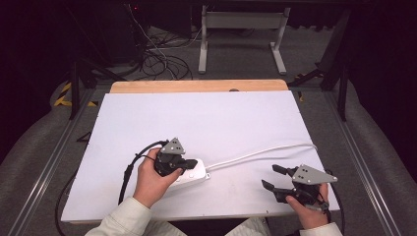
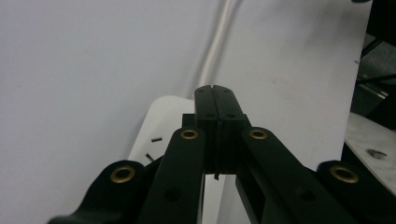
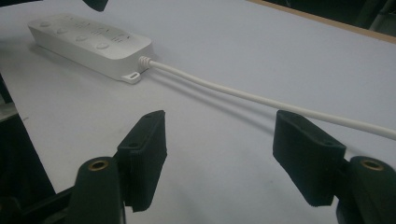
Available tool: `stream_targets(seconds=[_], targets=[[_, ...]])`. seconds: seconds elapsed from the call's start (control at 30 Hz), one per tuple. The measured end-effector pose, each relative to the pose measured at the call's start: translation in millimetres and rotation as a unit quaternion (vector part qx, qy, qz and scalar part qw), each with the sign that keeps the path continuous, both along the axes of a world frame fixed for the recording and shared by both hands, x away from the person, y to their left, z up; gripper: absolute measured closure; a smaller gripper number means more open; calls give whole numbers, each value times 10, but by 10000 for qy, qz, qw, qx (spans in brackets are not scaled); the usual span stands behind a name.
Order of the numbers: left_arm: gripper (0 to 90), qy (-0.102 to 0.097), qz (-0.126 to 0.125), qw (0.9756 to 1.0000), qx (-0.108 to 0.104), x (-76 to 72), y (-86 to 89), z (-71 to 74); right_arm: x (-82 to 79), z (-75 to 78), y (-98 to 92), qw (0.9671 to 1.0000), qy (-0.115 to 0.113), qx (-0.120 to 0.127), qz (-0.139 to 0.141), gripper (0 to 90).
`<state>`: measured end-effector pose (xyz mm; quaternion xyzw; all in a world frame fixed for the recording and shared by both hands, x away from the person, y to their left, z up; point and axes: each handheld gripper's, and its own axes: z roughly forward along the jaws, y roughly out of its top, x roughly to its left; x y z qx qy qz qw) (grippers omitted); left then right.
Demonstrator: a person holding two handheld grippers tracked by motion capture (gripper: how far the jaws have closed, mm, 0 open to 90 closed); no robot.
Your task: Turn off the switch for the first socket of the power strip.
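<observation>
A white power strip (image 1: 195, 173) lies on the white table top, and its white cable (image 1: 260, 153) runs off to the right edge. My left gripper (image 1: 189, 162) sits over the strip's near end. In the left gripper view its pads (image 2: 215, 91) are pressed flat together with nothing between them, above the strip (image 2: 161, 123) and in line with the cable (image 2: 215, 51). My right gripper (image 1: 269, 176) rests at the front right with its jaws wide apart. In the right gripper view it (image 3: 219, 135) faces the strip (image 3: 88, 42) and cable (image 3: 261, 98).
The white sheet (image 1: 196, 118) covers a wooden table whose bare far edge (image 1: 196, 86) shows. Beyond it are a desk frame (image 1: 241, 34) and loose black cables (image 1: 157, 54) on the floor. Metal rails (image 1: 44, 167) run along both sides.
</observation>
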<state>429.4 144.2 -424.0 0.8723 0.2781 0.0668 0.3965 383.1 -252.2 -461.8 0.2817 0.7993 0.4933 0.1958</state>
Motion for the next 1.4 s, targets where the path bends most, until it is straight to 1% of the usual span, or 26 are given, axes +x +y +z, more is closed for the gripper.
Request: stream_targets(seconds=[0.03,0.1,0.17,0.2,0.33,0.57,0.67,0.7,0.73,0.83,0.9,0.93,0.97,1.23,1.27,1.3,1.4], targets=[[900,88,-40,9998,145,4,-25,-10,1,-1,1,10000,0,4,8,352],[900,153,-70,9994,288,11,-47,-20,1,-1,2,10000,2,-9,12,352],[900,172,-85,9993,316,14,-57,-29,1,-2,4,10000,4,-3,15,352],[900,204,-84,9989,402,15,-65,-30,1,-2,3,10000,7,-10,12,352],[900,296,-118,9977,604,24,-98,-56,3,-4,3,10000,9,-15,16,352],[900,452,-126,9953,844,38,-132,-94,3,-6,5,10000,20,-8,30,352],[900,482,-113,9942,958,45,-143,-107,4,-6,5,10000,16,-32,37,352],[900,503,-119,9941,955,47,-147,-115,4,-6,5,10000,16,-32,37,352],[900,491,-117,9937,1005,50,-149,-118,3,-7,7,10000,22,-27,35,352],[900,530,-145,9928,1061,56,-157,-133,4,-7,7,10000,23,-27,39,352],[900,521,-131,9920,1144,59,-161,-137,4,-8,7,10000,24,-29,41,352],[900,523,-135,9919,1146,60,-163,-143,4,-8,7,10000,24,-29,41,352],[900,522,-139,9913,1204,63,-165,-148,4,-8,7,10000,24,-30,45,352],[900,480,-174,9912,1218,63,-165,-154,3,-8,7,10000,30,-32,50,352],[900,454,-157,9910,1253,63,-164,-154,3,-8,8,10000,30,-34,51,352],[900,496,-171,9910,1233,62,-165,-159,3,-8,8,10000,30,-34,51,352],[900,466,-160,9907,1266,58,-172,-168,2,-7,8,10000,29,-33,53,352]])
